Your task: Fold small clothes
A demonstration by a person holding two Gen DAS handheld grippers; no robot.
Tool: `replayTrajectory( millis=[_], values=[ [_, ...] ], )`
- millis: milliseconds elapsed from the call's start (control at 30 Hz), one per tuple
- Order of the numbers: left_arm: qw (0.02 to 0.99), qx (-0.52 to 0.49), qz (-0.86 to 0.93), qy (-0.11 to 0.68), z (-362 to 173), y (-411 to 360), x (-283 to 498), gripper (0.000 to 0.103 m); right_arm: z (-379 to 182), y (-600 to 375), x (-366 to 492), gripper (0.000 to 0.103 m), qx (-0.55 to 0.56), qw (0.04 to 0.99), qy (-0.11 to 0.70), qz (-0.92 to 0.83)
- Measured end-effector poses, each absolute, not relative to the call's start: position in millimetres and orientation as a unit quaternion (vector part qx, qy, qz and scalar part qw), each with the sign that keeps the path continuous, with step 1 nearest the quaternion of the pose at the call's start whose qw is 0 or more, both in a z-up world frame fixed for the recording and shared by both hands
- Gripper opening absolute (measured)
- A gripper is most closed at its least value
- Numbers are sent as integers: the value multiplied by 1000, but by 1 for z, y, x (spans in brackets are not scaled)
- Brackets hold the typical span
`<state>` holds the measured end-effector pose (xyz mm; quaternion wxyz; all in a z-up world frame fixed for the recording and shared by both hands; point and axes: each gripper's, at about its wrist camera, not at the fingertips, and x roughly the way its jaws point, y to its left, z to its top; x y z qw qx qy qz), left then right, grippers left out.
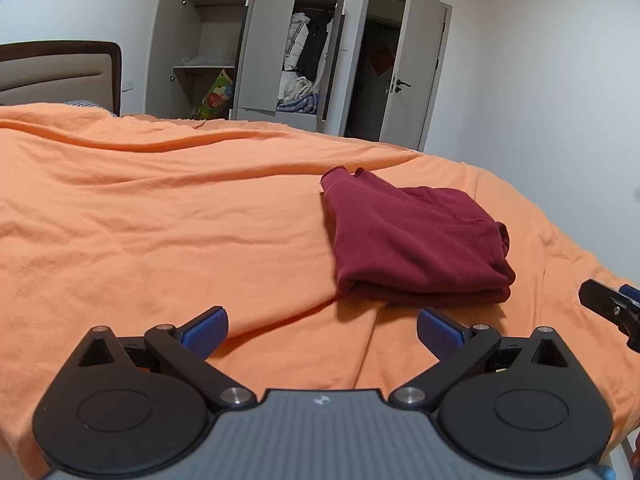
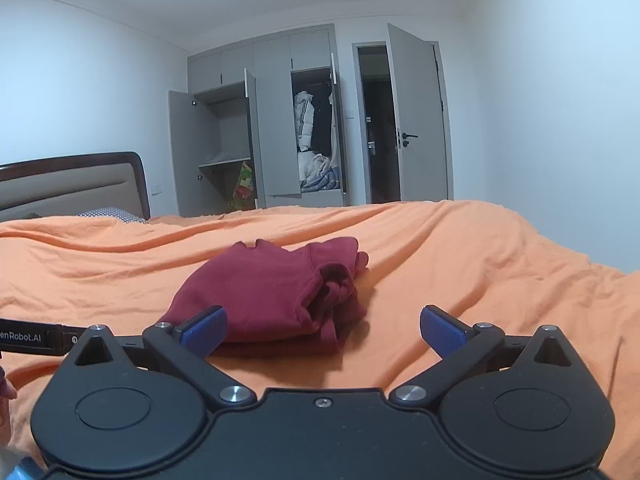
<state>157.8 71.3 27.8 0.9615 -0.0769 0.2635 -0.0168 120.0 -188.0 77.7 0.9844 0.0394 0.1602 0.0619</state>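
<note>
A dark red garment [image 1: 416, 240] lies folded in a thick stack on the orange bedspread [image 1: 160, 220]. In the left wrist view it sits ahead and to the right of my left gripper [image 1: 322, 334], which is open with nothing between its blue pads. The right wrist view shows the same garment [image 2: 276, 300] just ahead of my right gripper [image 2: 324, 332], nearer its left finger; the jaws are open and empty. The right gripper's tip [image 1: 612, 308] shows at the left view's right edge, and the left gripper's body [image 2: 36, 338] at the right view's left edge.
The bed's headboard [image 1: 60, 68] stands at the far left with a patterned pillow [image 2: 108, 214] beside it. Beyond the bed is a grey wardrobe [image 1: 256, 52] with open doors and clothes inside, and an open room door [image 1: 416, 68]. Wrinkled orange cover spreads left of the garment.
</note>
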Motion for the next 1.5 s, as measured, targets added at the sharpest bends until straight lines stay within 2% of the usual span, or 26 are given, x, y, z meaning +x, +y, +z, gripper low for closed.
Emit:
replayTrajectory(
  millis=[1500],
  values=[
    [953, -80, -6, 293, 14, 78, 166, 103, 55, -192, 129, 102, 46, 976, 205, 57]
  ],
)
